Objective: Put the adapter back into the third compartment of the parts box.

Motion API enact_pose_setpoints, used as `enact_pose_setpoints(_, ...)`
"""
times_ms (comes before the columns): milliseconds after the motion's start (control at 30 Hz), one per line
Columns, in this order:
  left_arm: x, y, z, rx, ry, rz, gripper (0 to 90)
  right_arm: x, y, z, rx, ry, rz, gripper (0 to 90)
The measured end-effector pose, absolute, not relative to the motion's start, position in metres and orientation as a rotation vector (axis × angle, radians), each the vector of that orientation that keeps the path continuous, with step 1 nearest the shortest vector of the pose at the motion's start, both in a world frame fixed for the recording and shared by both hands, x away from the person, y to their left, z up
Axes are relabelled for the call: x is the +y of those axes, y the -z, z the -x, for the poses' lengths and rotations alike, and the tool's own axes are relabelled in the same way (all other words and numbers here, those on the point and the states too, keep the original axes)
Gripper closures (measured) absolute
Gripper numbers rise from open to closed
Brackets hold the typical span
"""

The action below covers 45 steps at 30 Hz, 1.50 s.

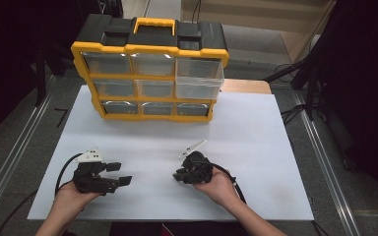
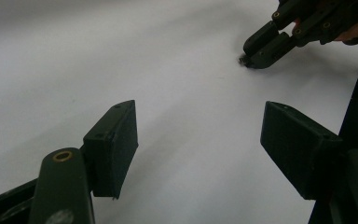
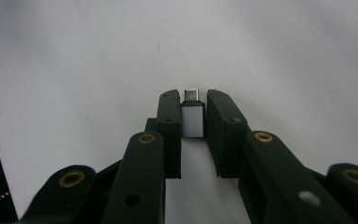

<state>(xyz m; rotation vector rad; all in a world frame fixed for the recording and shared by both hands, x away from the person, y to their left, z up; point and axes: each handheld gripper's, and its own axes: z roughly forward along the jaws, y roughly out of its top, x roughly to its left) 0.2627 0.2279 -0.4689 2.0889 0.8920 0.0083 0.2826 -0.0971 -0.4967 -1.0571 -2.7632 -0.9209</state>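
right gripper [image 3: 194, 114] pinching the adapter [image 3: 192, 120] low over the table [image 1: 256, 147] | left gripper [image 2: 198, 144] wide open, empty | adapter's tiny, light, stiff, slick metal, so I'd grip its flat sides

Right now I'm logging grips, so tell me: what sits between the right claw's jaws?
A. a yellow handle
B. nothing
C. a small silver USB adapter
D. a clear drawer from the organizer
C: in the right gripper view, the right claw is shut on the small silver USB adapter, pads pressing both its sides.
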Motion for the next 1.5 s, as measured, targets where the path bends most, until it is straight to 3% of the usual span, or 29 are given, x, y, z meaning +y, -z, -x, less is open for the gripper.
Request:
enact_pose_setpoints(767, 0.227, 0.469, -0.262, 0.887, -0.005, -2.092, 28.9, -0.123, 0.475, -0.296, -2.676, 1.013, 0.992, 73.6)
enact_pose_setpoints(1500, 0.226, 0.470, -0.263, 0.888, 0.004, -2.091, 28.9, -0.137, 0.456, -0.311, -2.723, 0.974, 0.697, 73.6)
